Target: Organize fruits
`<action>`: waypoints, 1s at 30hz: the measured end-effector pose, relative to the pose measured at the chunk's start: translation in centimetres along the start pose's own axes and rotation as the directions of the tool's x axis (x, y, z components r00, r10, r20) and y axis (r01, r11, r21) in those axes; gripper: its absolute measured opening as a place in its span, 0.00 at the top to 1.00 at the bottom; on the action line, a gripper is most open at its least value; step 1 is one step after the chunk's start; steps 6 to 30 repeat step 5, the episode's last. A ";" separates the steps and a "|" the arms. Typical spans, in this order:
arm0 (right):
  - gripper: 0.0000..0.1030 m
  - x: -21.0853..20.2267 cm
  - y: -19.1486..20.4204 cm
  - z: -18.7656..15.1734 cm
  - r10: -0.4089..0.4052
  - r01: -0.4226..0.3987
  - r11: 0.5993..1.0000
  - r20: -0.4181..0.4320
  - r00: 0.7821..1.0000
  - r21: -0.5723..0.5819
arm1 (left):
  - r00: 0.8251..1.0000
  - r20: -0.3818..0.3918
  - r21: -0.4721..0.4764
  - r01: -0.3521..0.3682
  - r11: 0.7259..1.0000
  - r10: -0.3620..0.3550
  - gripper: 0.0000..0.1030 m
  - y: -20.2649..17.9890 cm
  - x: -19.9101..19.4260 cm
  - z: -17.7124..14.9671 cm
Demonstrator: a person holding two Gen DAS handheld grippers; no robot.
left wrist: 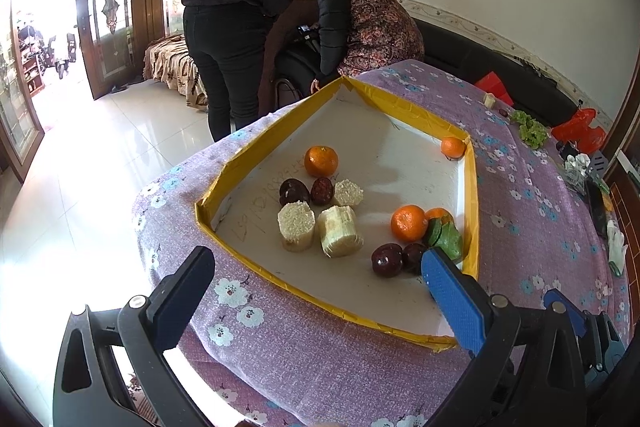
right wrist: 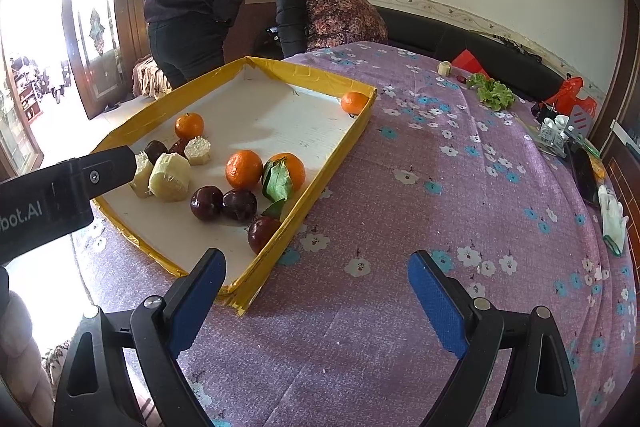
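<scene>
A yellow-rimmed white tray [left wrist: 256, 151] [right wrist: 328, 171] lies on a purple flowered tablecloth [right wrist: 440, 195]. Inside are several oranges, one at the far corner [left wrist: 453, 147] [right wrist: 354, 102], one alone [left wrist: 321, 161] and one with green leaves [right wrist: 290, 167]. There are also dark plums [left wrist: 387, 259] [right wrist: 206, 203] and cut sugarcane pieces [left wrist: 296, 225] [right wrist: 170, 177]. My left gripper [left wrist: 320, 287] hangs open over the tray's near edge, holding nothing. My right gripper [right wrist: 316, 291] is open above the cloth by the tray's near corner, and is empty too.
Two people [left wrist: 240, 7] [right wrist: 328, 15] bend over just behind the table. At the table's far right lie lettuce [right wrist: 494, 91], red bags [right wrist: 568, 95], a white glove [right wrist: 612, 219] and small clutter. The table drops to a tiled floor [left wrist: 100, 147] on the left.
</scene>
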State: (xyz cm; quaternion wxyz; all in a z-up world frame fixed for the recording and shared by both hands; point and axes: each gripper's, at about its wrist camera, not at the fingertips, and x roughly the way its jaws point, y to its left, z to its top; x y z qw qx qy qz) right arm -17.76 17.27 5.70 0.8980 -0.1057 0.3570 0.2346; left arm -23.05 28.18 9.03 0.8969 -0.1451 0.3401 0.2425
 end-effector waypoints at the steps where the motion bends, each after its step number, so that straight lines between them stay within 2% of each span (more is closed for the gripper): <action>1: 0.07 -0.1 0.1 0.0 0.002 -0.002 1.000 0.001 1.000 -0.003 | 1.000 0.008 -0.002 -0.009 1.000 0.009 0.00 0.1 -0.1 0.0; 30: 0.07 -0.2 -0.3 0.1 0.017 -0.017 1.000 0.001 1.000 0.009 | 1.000 0.002 0.011 -0.021 1.000 0.021 0.00 0.0 -0.4 0.3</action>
